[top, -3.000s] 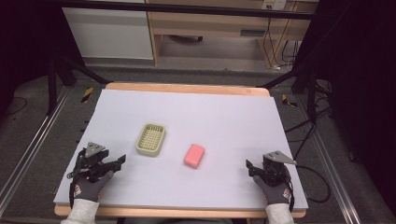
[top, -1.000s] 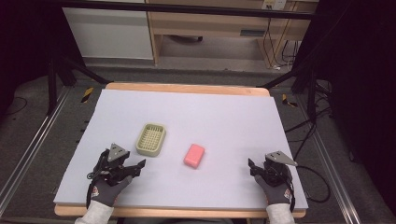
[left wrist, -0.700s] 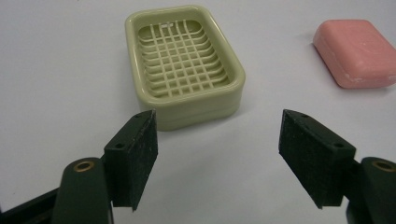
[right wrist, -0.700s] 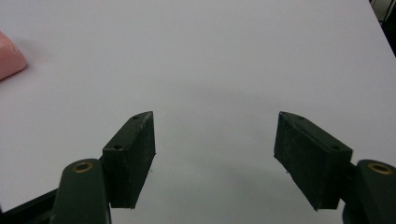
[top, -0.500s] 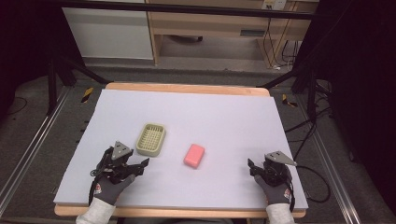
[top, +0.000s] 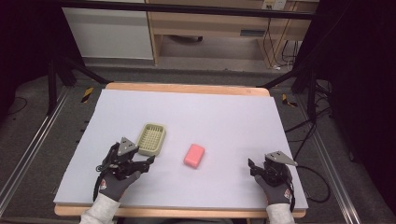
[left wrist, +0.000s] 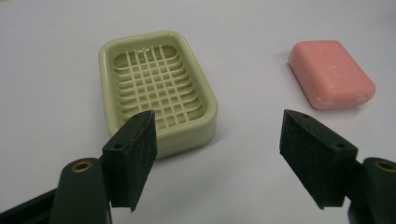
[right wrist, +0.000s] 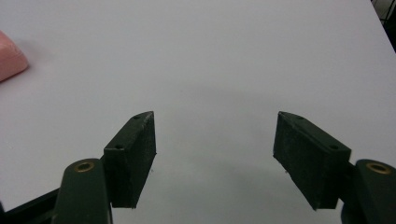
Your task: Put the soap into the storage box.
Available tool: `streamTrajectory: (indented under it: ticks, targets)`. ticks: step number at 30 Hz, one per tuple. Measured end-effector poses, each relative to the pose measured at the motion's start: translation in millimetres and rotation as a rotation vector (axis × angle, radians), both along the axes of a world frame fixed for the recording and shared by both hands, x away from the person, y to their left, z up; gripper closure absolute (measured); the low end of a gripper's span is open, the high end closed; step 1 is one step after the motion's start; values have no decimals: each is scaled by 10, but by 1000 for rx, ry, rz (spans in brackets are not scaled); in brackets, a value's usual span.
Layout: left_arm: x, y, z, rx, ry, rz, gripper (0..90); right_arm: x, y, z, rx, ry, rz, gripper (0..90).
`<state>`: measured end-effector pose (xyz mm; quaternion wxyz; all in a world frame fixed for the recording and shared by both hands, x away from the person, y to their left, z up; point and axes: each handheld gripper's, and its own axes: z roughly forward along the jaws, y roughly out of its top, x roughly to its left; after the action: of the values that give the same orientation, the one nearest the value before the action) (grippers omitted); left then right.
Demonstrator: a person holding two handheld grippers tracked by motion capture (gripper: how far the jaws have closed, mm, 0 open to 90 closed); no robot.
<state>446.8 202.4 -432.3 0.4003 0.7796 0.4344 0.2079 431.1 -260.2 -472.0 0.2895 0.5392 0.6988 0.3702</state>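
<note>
Soap dish [top: 152,139]: sitting left of centre on the table [top: 224,112], just beyond the left gripper [top: 148,162].
Pink soap [top: 194,155]: lying right of the dish, apart.
Left gripper: hovering, jaws spread, gripping nothing.
Right gripper [top: 252,167]: resting near right, jaws spread.

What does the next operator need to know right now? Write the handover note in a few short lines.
Left gripper: open, holding nothing, close to the near end of the soap dish.
Right gripper: open, holding nothing, low over the table near its front right corner.
Things: the green soap dish sits left of centre with nothing in it; the pink soap lies flat on the table to its right, apart from it.
Done: nothing gripped or placed yet.
Left: most likely pick up the soap and set it in the dish; the left gripper is the nearer one.
</note>
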Motion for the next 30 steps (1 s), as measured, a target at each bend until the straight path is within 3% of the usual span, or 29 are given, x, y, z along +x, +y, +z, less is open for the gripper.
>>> streamTrajectory:
  ticks: [12, 30]
  targets:
    - [57, -126, 96, -30, -5, -15, 268, -2, 6, 3, 3, 0, 2, 299]
    - [124, -421, 198, -32, -18, -58, 260, -6, 10, 14, 7, -5, 5, 303]
